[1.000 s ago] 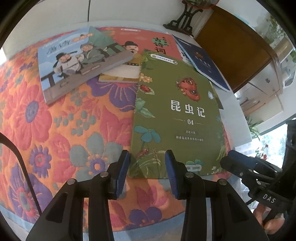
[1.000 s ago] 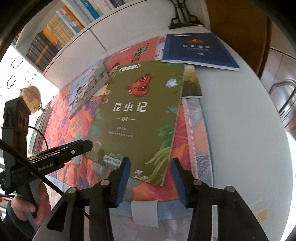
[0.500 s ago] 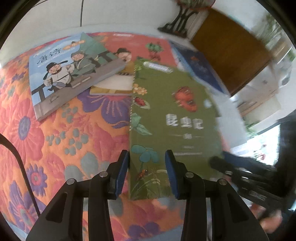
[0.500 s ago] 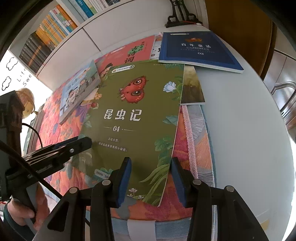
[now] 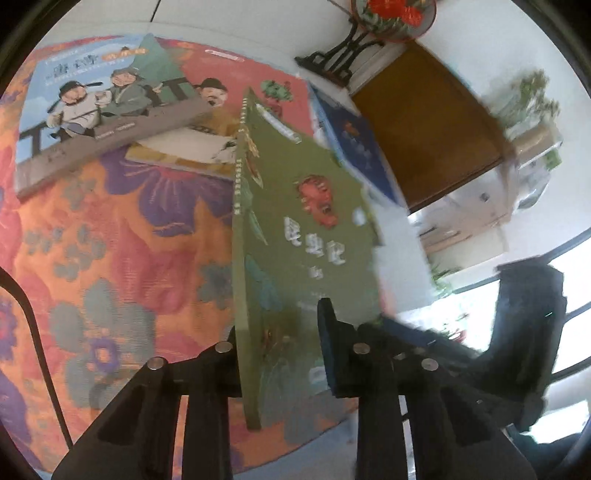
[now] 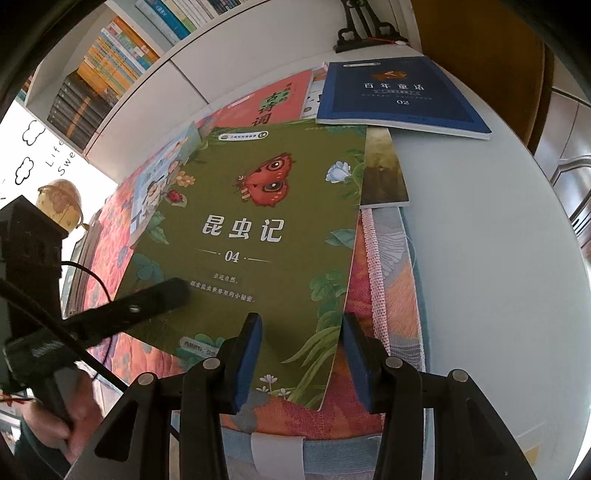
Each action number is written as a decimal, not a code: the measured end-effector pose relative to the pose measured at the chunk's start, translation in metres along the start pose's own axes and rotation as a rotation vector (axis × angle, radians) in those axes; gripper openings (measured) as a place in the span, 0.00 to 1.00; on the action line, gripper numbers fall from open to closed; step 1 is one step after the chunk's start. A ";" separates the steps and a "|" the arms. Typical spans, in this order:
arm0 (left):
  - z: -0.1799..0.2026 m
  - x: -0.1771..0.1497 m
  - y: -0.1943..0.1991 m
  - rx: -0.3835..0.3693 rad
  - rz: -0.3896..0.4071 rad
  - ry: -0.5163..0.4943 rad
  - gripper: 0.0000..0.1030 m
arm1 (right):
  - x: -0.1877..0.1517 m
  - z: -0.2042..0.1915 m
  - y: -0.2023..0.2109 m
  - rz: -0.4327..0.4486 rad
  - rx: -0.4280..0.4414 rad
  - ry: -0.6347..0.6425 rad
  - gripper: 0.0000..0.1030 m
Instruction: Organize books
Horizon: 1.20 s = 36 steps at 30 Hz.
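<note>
"Several books on that bench [image 6: 480,258], was it? Take me across from the left."

"Farthest left, on the flowered cloth [image 5: 110,240], lay a light-blue book [image 5: 92,103] with cartoon figures on its cover. Its right part rested on a red book [image 5: 236,70]."

"And the one being handled?"

"That was the green book [image 5: 295,229], with a red butterfly on its cover, in the middle of the cloth. It overlapped the red book, and its top right corner covered part of a thin brown booklet [image 6: 384,177]. From the left wrist camera it stood tilted and almost edge-on."

"What was the left gripper [image 5: 280,325] doing?"

"Its jaws were closing with the green book's lower left corner between them. One finger lay across the cover and the other was hidden behind the book. A hand [image 6: 66,417] held that gripper low at the left."

"Then the right one?"

"The right gripper [image 6: 301,325] hung over the book's lower right corner with its blue pads [image 6: 247,354] spread, one on either side of the book's right edge in that view. Neither pressed on it."

"Anything farther right?"

"A dark blue book [image 6: 399,96] lay on the bare white bench beyond the cloth, its near edge over the top of the brown booklet. A black stand [image 6: 365,29] stood behind it, and a bookshelf [image 6: 110,66] filled the wall at the upper left."
</note>
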<state>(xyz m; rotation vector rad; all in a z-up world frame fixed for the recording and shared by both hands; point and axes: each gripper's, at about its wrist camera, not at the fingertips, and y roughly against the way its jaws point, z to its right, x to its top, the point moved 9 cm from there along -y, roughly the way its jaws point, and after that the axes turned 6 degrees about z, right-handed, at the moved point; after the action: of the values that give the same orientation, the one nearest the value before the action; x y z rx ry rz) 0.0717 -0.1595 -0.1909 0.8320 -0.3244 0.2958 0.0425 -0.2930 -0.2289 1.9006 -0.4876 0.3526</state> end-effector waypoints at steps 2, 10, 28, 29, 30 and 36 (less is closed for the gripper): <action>0.010 0.006 0.009 -0.135 0.013 0.109 0.18 | 0.001 0.001 0.001 -0.026 0.015 -0.016 0.44; 0.023 0.032 0.023 -0.382 0.032 0.300 0.18 | 0.011 0.022 0.012 -0.076 0.341 -0.387 0.76; 0.012 -0.006 0.020 0.262 -0.046 -0.186 0.20 | 0.012 -0.030 0.026 0.041 0.061 0.165 0.25; 0.013 -0.006 0.023 0.280 -0.042 -0.207 0.20 | 0.010 -0.037 0.027 0.044 0.051 0.207 0.25; 0.013 -0.007 0.029 0.297 -0.035 -0.229 0.20 | 0.006 -0.041 0.030 0.042 0.048 0.239 0.25; 0.011 -0.010 0.071 0.278 0.020 -0.257 0.19 | -0.014 -0.079 0.043 0.030 0.080 0.359 0.25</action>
<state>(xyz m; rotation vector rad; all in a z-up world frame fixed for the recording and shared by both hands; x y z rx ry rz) 0.0342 -0.1237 -0.1404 1.1447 -0.5397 0.2561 0.0078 -0.2307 -0.1714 1.8542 -0.2645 0.7262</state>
